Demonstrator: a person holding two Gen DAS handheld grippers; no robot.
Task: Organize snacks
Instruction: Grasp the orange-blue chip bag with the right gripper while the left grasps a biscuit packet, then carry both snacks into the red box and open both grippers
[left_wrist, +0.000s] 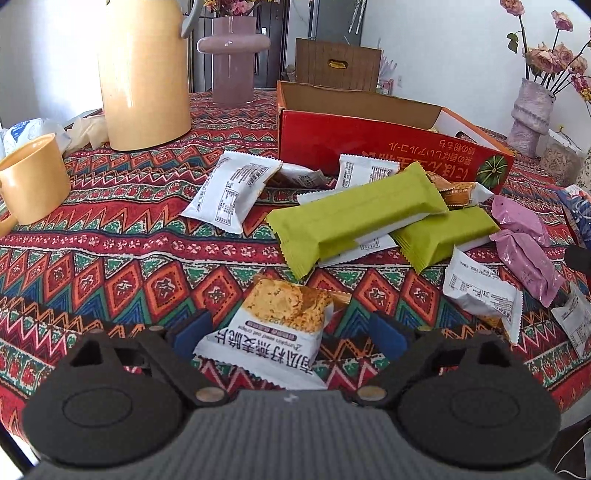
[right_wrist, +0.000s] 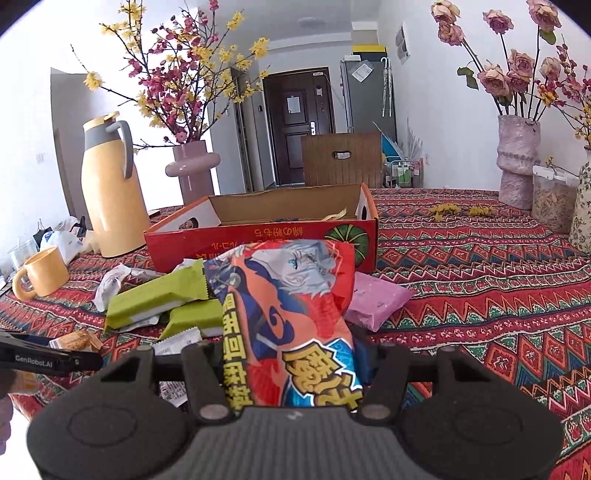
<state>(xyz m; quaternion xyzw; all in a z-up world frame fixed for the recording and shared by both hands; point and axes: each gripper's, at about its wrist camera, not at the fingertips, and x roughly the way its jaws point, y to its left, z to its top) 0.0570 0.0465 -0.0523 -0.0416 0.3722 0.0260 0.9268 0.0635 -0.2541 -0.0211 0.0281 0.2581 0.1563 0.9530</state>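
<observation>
Snacks in loose wrappers lie heaped on the patterned tablecloth (left_wrist: 122, 254) in front of an open red cardboard box (left_wrist: 373, 144). The left gripper (left_wrist: 291, 334) sits low over the cloth with its blue-padded fingers (left_wrist: 192, 332) spread apart, one on each side of a white oat crisp packet (left_wrist: 273, 325); neither pad visibly presses the wrapper, and the packet lies flat on the cloth. Just beyond it two long green bars (left_wrist: 354, 218) are stacked crosswise on white sachets, with another white sachet (left_wrist: 232, 192) off to the left and two pink packets (left_wrist: 524, 251) to the right. Farther left stand a yellow mug (left_wrist: 33, 181) and a tall yellow thermos jug (left_wrist: 142, 74).

The right gripper (right_wrist: 291, 365) has its fingers clamped on a red-and-blue printed snack bag (right_wrist: 291, 314), which is held up off the table and points toward the box. Behind the bag, in the right wrist view, the box stands near with its top open and the green bars and a pink packet (right_wrist: 376, 299) lie at its foot. A pink vase (right_wrist: 517, 158) of dried roses stands well to the right.
</observation>
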